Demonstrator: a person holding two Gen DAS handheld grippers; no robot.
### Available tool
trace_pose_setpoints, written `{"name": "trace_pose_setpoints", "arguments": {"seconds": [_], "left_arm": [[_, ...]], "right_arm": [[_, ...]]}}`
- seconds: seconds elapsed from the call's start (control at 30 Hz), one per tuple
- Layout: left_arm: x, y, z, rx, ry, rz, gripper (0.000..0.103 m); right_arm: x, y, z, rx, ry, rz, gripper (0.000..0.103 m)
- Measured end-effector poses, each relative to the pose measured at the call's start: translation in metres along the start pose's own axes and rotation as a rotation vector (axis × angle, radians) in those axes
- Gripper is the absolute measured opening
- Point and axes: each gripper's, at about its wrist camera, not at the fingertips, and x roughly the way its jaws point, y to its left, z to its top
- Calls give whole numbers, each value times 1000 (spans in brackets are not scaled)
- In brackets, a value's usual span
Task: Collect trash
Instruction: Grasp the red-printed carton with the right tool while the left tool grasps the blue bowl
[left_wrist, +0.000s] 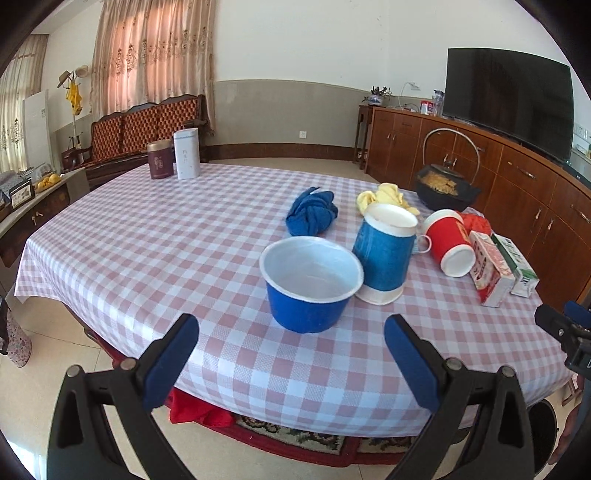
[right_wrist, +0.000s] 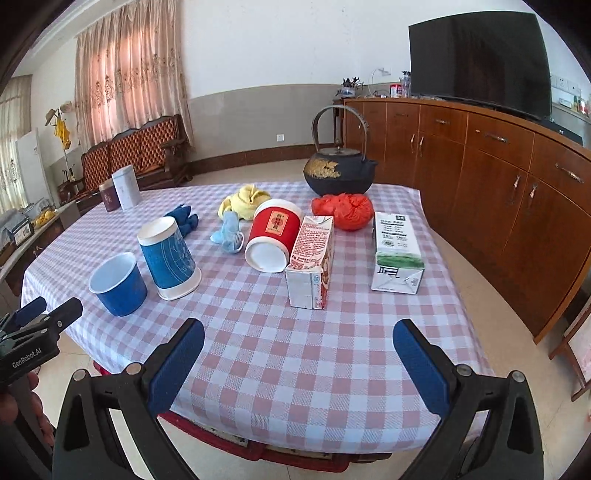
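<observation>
On the checked surface (right_wrist: 280, 332), nothing has yet been collected, as far as can be judged: every piece of trash lies where it can be seen and no bin is clearly identifiable.

Left to right: two tins (right_wrist: 120, 192) stand at the far left corner, well apart from the rest. The left gripper (left_wrist: 291, 341) hovers off the near edge, jaws wide apart and empty, directly facing the bowl (left_wrist: 312, 282). Just beside the bowl stands an inverted blue cup (right_wrist: 170, 254), touching or nearly so. Behind lie a blue cloth (left_wrist: 312, 216), a yellow cloth (right_wrist: 245, 201) and a light-blue mask (right_wrist: 229, 234). A red cup (right_wrist: 273, 234) lies on its side, against the red carton (right_wrist: 312, 262). Further right, a red bag (right_wrist: 341, 210) and green carton (right_wrist: 397, 253). The right gripper (right_wrist: 299, 349) also hangs off the near edge, jaws wide apart, holding nothing.

A teapot (right_wrist: 338, 171) at the far edge is probably not trash. Judgement: items are crowded; lifting the bowl risks knocking the blue cup.
</observation>
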Motion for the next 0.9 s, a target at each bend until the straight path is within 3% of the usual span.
{"name": "trace_pose_setpoints", "arguments": {"seconds": [0.23, 0.43, 0.57, 0.63, 0.7, 0.77, 0.9], "left_arm": [[46, -11, 5, 56, 52, -23, 100], [68, -8, 9, -4, 72, -62, 97], [77, -10, 11, -23, 82, -74, 93], [77, -11, 12, -28, 77, -80, 84], [78, -12, 12, -23, 73, -87, 78], [78, -13, 11, -13, 69, -93, 78], [74, -10, 11, -11, 56, -92, 77]], "right_arm": [[54, 2, 13, -24, 81, -49, 103], [85, -7, 29, -2, 104, -75, 102], [101, -9, 36, 4, 122, -84, 85], [105, -8, 35, 7, 129, -81, 79], [109, -8, 35, 6, 136, -77, 65], [113, -8, 34, 9, 151, -64, 37], [110, -12, 32, 25, 138, -62, 36]]}}
